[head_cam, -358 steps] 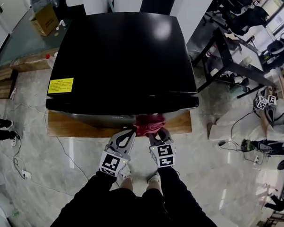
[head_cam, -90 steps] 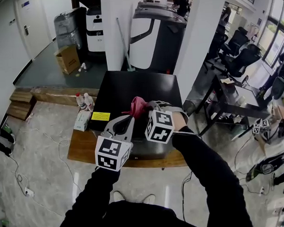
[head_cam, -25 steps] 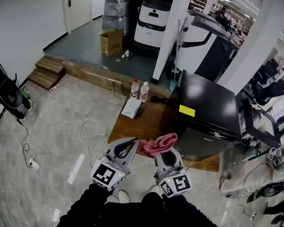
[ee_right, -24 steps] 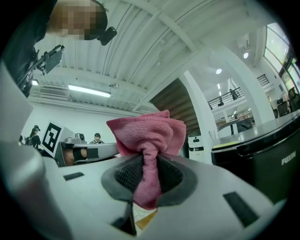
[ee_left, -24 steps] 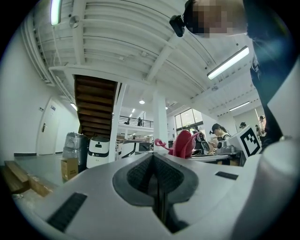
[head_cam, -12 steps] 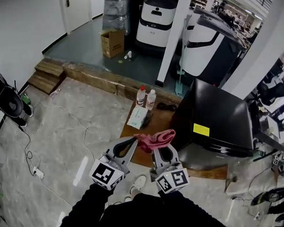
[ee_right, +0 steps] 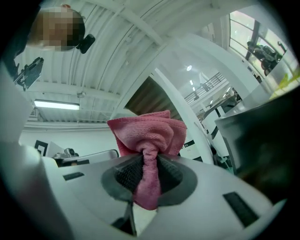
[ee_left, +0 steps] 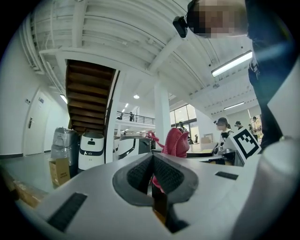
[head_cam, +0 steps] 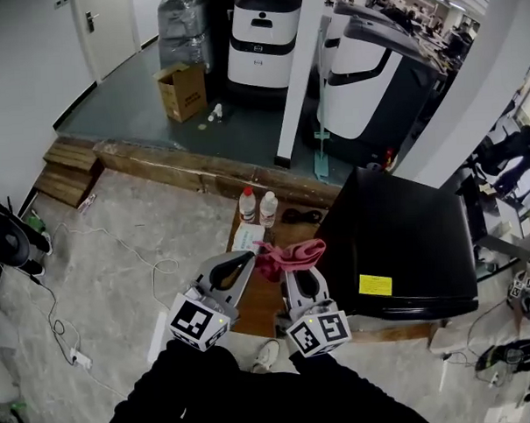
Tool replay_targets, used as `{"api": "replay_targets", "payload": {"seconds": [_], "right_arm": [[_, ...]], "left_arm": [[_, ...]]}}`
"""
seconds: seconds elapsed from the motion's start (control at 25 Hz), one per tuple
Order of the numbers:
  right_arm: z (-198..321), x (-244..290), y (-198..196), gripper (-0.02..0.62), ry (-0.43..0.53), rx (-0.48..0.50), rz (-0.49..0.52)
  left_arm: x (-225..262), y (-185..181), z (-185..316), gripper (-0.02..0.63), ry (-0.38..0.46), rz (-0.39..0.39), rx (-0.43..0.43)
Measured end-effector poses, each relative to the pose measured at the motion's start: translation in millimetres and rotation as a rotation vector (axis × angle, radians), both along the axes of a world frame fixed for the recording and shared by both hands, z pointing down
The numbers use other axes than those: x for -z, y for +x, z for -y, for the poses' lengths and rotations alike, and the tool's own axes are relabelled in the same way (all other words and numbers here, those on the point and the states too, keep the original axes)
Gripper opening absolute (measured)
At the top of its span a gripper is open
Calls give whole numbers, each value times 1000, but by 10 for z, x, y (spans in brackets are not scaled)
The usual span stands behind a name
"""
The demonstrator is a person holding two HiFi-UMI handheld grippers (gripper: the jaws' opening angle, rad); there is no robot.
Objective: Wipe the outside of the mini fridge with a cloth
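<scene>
The black mini fridge point(head_cam: 406, 239) with a yellow label stands on a wooden board, to the right of both grippers. My right gripper point(head_cam: 299, 268) is shut on a bunched pink cloth point(head_cam: 290, 253), held up in the air just left of the fridge's side. In the right gripper view the cloth point(ee_right: 149, 133) sticks out from between the closed jaws point(ee_right: 147, 165), with the fridge point(ee_right: 262, 136) dark at the right. My left gripper point(head_cam: 243, 261) hangs beside it, shut with nothing in it point(ee_left: 152, 158); the cloth point(ee_left: 177, 142) shows just beyond its tip.
Two bottles point(head_cam: 257, 207) and a tissue pack point(head_cam: 245, 239) sit on the wooden board point(head_cam: 254, 296) left of the fridge. A cardboard box point(head_cam: 180, 90) and white machines point(head_cam: 259, 35) stand behind a raised step. Cables point(head_cam: 117, 248) trail over the floor at left.
The view has swung round: the fridge has shifted from in front to the right of the grippers. The right gripper keeps hold of the cloth; the left stays shut beside it.
</scene>
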State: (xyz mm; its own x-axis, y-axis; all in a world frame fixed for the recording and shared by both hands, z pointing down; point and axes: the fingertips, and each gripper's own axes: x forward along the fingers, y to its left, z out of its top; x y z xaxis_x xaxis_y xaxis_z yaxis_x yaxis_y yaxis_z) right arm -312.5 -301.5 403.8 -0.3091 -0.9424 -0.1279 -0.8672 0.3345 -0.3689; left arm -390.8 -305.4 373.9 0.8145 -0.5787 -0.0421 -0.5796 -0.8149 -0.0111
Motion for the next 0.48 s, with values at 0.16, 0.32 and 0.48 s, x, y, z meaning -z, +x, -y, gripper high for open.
{"api": "replay_targets", "payload": {"seconds": [0.16,0.32,0.48], "right_arm": [[340,-88,220,69,-28,-111,44],[705,-171,547,69,-60,-266,139],[959,-216,790,69,-71,-473,214]], "left_arm": [[-39,170,463,6,-1,-11,-101],[-48,498,935,6,-14,-25,-252],[-116,689,1220,6,-24,-7,-440]]}}
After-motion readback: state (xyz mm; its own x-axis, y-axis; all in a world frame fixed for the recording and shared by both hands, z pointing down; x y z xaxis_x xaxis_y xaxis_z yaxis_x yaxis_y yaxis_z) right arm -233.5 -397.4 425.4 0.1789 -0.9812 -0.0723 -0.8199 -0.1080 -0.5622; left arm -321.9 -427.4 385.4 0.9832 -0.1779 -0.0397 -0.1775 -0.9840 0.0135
